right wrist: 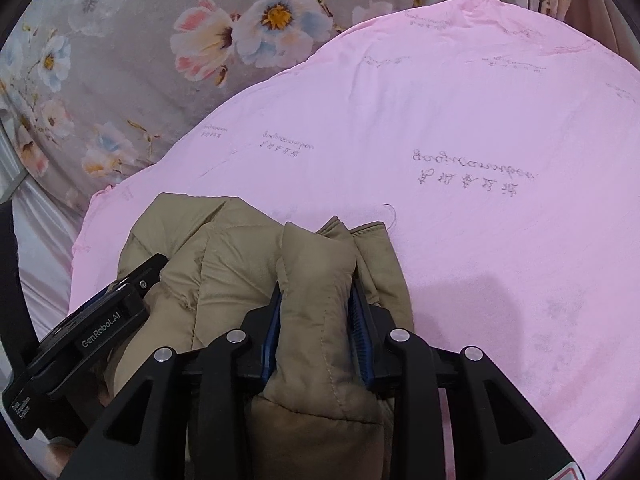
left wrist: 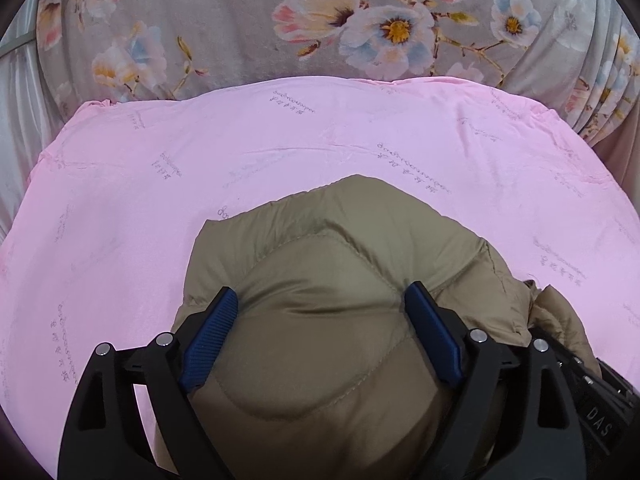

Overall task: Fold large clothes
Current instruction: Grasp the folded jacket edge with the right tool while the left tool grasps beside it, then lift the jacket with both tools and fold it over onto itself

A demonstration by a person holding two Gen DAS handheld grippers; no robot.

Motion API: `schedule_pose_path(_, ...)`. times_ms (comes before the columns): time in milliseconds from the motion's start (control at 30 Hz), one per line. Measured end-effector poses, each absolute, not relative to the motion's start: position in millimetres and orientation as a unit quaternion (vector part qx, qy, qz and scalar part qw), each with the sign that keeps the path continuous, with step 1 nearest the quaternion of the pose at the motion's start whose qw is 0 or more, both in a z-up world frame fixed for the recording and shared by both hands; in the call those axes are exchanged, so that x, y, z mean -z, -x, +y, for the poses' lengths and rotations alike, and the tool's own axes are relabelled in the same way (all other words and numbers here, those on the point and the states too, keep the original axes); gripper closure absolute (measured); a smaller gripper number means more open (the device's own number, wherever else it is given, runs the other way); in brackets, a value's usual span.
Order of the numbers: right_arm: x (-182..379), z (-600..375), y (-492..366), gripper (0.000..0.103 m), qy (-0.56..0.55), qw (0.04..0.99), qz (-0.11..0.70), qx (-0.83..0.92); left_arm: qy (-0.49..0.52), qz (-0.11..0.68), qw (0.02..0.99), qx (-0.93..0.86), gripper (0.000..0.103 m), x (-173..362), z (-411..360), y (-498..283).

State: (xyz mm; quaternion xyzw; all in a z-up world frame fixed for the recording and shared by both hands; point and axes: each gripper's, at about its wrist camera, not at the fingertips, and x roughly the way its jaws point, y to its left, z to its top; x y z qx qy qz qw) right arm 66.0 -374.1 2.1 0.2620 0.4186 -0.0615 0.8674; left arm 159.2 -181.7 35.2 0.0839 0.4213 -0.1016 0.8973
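2 claws: both on the tan padded jacket (left wrist: 340, 280), which lies bunched on the pink sheet (left wrist: 120, 208) of the bed.
Left claw (left wrist: 322, 304): spread wide, straddling a puffy panel.
Right claw (right wrist: 316, 300): clamped on a thick fold.
Risk: slippery padding may slide free, undoing the fold.

A bed in floral grey bedding (left wrist: 224, 32) carries a pink sheet (left wrist: 120, 208); a quilted tan jacket (left wrist: 320, 264) lies on the sheet.
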Motion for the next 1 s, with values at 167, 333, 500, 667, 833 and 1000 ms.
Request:
schedule_pose_path(167,-50.3,-363.8,-2.3,0.068,-0.197,0.895,0.391,0.079,-0.079,0.416,0.897,0.129,0.019,-69.7,-153.9,-109.0)
schedule_pose_path(333,-51.3,-342.7,42.2,0.090,-0.167,0.888,0.426,0.052,-0.107,0.436,0.882,0.144,0.019,-70.1,-144.7,-52.5)
schedule_pose_path(500,-19.2,-324.9,62.1,0.095,-0.164,0.868,0.468,0.040,-0.103,0.441,0.881,0.135,0.019,-57.8,-138.9,-26.9)
schedule_pose_path(667,-5.4,-320.2,69.2,0.095,-0.173,0.870,0.458,0.048,-0.110,0.433,0.886,0.125,0.017,-51.3,-139.7,-20.6)
schedule_pose_path(833,-0.5,-313.7,73.2,0.095,-0.167,0.879,0.443,0.060,-0.123,0.417,0.893,0.115,0.016,-44.0,-142.1,-12.9)
schedule_pose_path(1000,0.8,-314.6,75.7,0.095,-0.171,0.881,0.437,0.062,-0.127,0.411,0.896,0.111,0.016,-40.9,-142.8,-12.1)
